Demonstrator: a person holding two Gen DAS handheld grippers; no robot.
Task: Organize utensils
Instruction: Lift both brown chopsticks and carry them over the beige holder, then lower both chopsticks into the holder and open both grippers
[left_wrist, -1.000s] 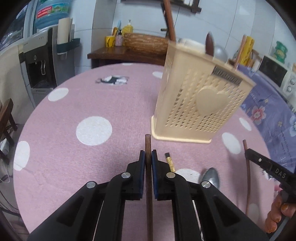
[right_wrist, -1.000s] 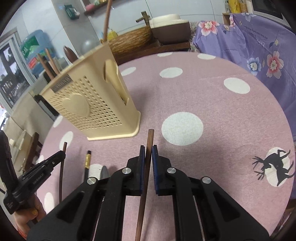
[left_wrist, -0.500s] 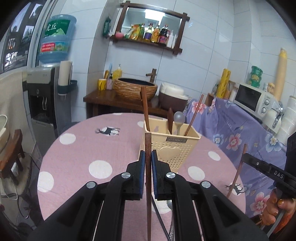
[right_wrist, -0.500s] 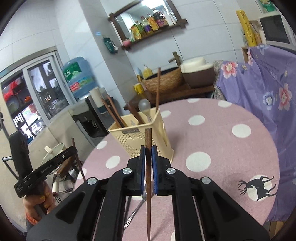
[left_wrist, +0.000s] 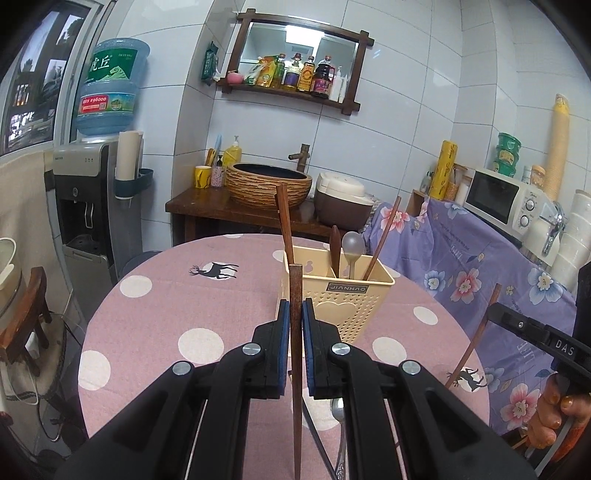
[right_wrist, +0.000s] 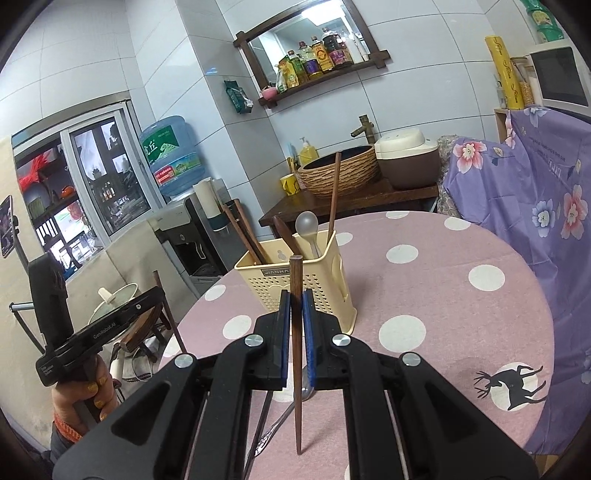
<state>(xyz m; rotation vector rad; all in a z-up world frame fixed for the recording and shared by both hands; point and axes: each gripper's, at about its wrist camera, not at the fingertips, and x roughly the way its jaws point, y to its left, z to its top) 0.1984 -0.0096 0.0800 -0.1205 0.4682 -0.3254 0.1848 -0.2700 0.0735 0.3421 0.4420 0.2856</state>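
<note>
My left gripper (left_wrist: 294, 306) is shut on a brown wooden chopstick (left_wrist: 295, 350), held upright above the table. My right gripper (right_wrist: 295, 299) is shut on a second brown chopstick (right_wrist: 296, 354), also upright. A cream perforated utensil holder (left_wrist: 341, 302) stands on the pink table ahead of both grippers; it also shows in the right wrist view (right_wrist: 299, 284). It holds chopsticks, a wooden spoon and a pale spoon (left_wrist: 352, 247). A metal spoon (left_wrist: 338, 417) and a thin dark stick lie on the table under the grippers.
The round table has a pink polka-dot cloth (left_wrist: 177, 302) with deer prints. A purple flowered cloth (left_wrist: 480, 266) covers furniture at the right. A water dispenser (left_wrist: 92, 206) stands at the left. A wooden side table with a woven basin (left_wrist: 269, 184) is behind.
Both grippers have lifted well up from the tabletop, each carrying its chopstick. The holder now appears farther away and lower in both views.
</note>
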